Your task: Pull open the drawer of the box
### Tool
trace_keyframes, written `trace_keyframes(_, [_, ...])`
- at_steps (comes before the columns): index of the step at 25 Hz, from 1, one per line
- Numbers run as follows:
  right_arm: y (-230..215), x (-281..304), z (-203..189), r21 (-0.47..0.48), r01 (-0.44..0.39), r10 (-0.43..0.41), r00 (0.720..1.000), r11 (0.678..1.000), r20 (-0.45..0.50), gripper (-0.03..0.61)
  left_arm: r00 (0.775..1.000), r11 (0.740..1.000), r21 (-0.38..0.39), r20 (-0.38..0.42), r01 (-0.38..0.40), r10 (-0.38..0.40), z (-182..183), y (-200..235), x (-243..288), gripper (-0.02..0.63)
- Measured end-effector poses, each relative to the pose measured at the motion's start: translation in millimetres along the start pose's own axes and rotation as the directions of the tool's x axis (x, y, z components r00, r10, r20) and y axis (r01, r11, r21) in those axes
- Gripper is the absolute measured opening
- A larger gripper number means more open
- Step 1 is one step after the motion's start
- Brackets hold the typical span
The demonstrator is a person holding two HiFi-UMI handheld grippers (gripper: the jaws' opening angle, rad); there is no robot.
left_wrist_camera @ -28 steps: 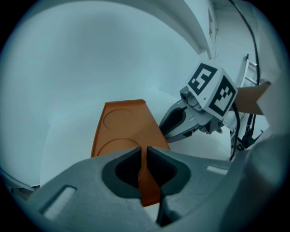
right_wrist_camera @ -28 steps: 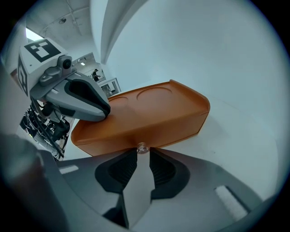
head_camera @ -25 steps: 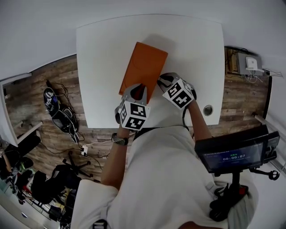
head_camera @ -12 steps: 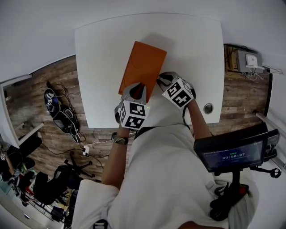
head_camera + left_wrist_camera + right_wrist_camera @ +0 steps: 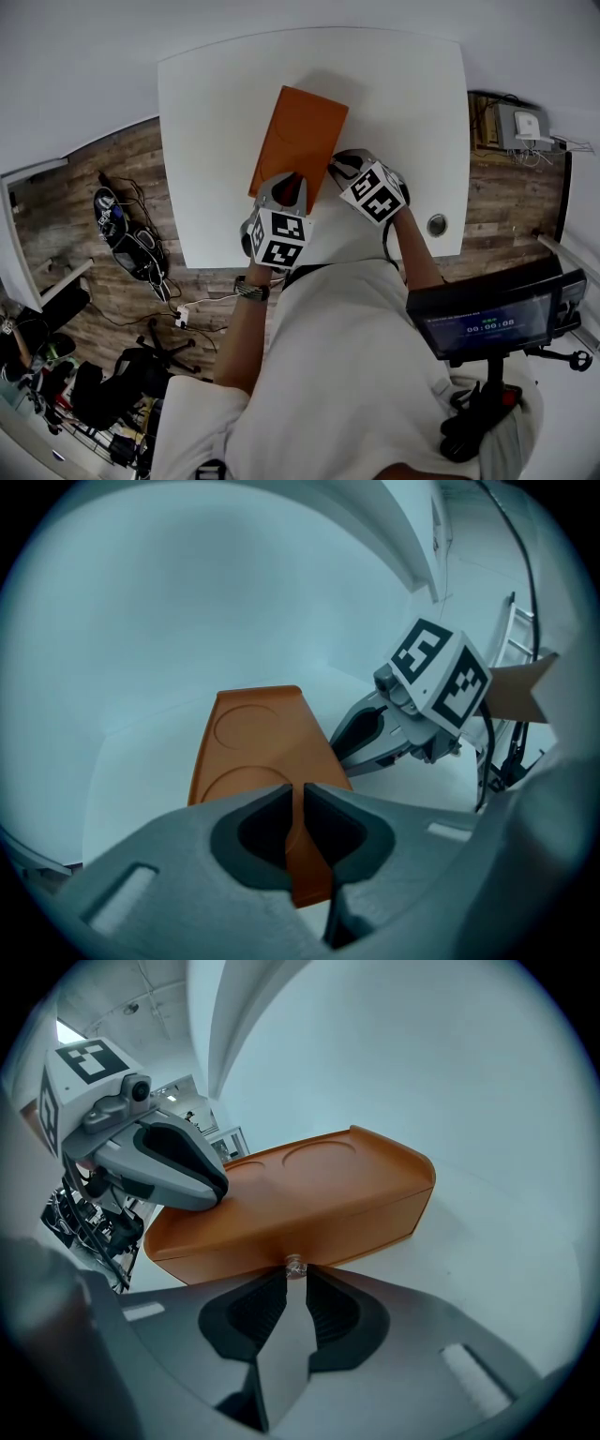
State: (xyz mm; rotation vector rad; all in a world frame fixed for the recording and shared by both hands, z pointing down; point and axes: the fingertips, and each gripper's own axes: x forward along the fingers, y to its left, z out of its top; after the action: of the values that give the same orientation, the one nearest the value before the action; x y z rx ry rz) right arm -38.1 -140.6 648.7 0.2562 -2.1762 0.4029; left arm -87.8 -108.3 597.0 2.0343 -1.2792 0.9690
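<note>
- The orange box [image 5: 300, 139] lies flat on the white counter [image 5: 216, 112], stretching away straight ahead of the left claw [image 5: 299, 797] and just left of the right claw [image 5: 295, 1277].
- The left claw is clamped on the near end of the box. Its jaws are drawn almost together, with a thin strip of orange edge running down between them.
- Beyond the left claw's tips, the lid of the box shows two shallow round impressions, one behind the other.
- The right claw meets the box's long side, which lies directly ahead of its tips.
- A small clear knob [image 5: 295, 1266] sits right at the right claw's tips. The jaws are pressed close together and seem to be pinching it, though the contact is too small to read with certainty.
- The knob is on the drawer [image 5: 361, 1225], whose front lies flush with the side of the box, ahead of the right claw.
- From the left claw, the right claw is ahead and to the right, with its nose against the box.
- From the right claw, the left claw is up and to the left, over the box's near end.
</note>
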Motion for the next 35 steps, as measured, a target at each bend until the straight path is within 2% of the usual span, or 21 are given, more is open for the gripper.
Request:
trace_keyframes(10, [-2.2,-2.9,-7.9,0.016,-0.015,0.015,1.000,1.000,-0.002,0.069,1.000,1.000,0.001,0.000,-0.001,0.001,-0.1,1.9,0.4,0.037])
trace_keyframes(35, [-8.7,-34.0,-40.2,0.071,0.025,-0.023,0.999,0.997,-0.023,0.069,1.000,1.000,0.017,0.012,-0.016,0.015,5.5,-5.6,-5.1,0.037])
